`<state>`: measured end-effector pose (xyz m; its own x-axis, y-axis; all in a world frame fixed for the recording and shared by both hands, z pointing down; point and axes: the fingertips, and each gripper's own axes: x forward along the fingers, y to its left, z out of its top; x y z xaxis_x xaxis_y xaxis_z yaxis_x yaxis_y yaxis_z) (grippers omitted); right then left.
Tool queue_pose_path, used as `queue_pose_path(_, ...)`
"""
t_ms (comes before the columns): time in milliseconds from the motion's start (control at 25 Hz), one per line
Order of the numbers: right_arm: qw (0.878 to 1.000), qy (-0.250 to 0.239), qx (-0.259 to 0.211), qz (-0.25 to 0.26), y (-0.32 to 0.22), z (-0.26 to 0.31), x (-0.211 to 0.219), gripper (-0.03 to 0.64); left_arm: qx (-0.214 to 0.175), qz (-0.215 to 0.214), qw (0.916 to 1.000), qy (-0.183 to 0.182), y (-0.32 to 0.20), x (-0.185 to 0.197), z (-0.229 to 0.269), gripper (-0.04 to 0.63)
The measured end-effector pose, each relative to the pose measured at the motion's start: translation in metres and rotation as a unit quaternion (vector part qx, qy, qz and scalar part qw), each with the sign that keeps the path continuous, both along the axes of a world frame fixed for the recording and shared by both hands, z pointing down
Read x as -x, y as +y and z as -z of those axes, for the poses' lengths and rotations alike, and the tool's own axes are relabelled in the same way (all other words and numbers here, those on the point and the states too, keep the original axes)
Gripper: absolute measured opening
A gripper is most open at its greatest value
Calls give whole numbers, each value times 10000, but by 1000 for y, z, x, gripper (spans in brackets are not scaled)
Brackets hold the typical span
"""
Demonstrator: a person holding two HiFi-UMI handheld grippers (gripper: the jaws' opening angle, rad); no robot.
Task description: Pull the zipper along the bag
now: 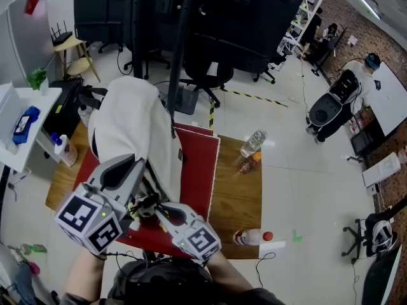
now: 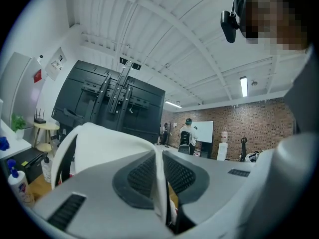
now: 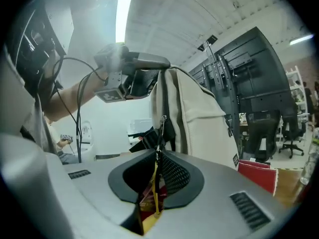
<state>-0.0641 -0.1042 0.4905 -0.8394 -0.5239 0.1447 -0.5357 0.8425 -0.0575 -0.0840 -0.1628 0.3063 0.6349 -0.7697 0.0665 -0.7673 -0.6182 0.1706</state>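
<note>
Right gripper [image 3: 158, 156] pinches the zipper pull [image 3: 160, 133] mid-frame, left gripper [image 2: 160, 156] clamps the cream bag [image 2: 104, 143]: grip set, next draw steadily along.

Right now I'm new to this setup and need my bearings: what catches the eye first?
A cream bag stands on a red mat on a wooden surface. The left gripper pinches its fabric, and the right gripper is shut on the zipper pull.
</note>
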Motion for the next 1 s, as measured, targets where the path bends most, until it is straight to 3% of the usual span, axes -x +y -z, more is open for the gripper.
queue_pose_path(520, 9993, -348, 13, -111, 2, 6, 0, 65, -188, 141, 9997, 6, 4, 5, -3, 63)
queue_pose_path(680, 9992, -377, 121, -13, 1, 4, 3, 107, -368, 218, 9987, -277, 5, 5, -8, 69)
queue_pose_path(840, 9990, -414, 119, 101, 2, 9, 6, 153, -463, 414, 9947, -818, 9, 6, -18, 107)
queue_pose_path(1000, 9982, -561, 128, 181, 4, 17, 8, 230, -902, 703, 9885, -988, 9, 10, -17, 142)
